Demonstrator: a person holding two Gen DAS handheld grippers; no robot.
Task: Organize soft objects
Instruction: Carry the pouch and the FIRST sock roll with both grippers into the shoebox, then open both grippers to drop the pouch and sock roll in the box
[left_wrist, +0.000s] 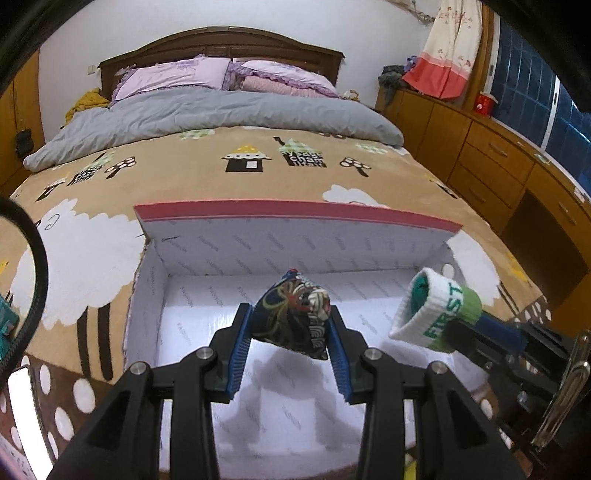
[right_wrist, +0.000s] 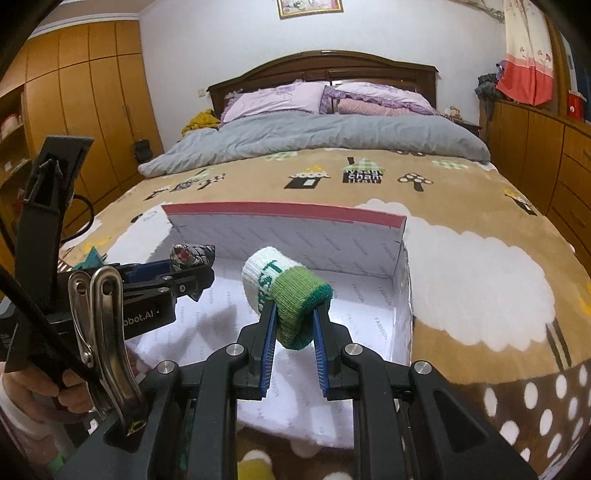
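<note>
The left tongs (left_wrist: 291, 325) are clamped on a dark patterned pouch (left_wrist: 295, 314), the right tongs (right_wrist: 294, 321) on a rolled green-and-white sock (right_wrist: 284, 291); both are held above an open white box (left_wrist: 258, 254) set on the bed (left_wrist: 221, 173).

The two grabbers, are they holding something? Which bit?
Yes. The left gripper squeezes a dark patterned pouch by its sides. The right gripper squeezes a rolled sock by its green end.
</note>
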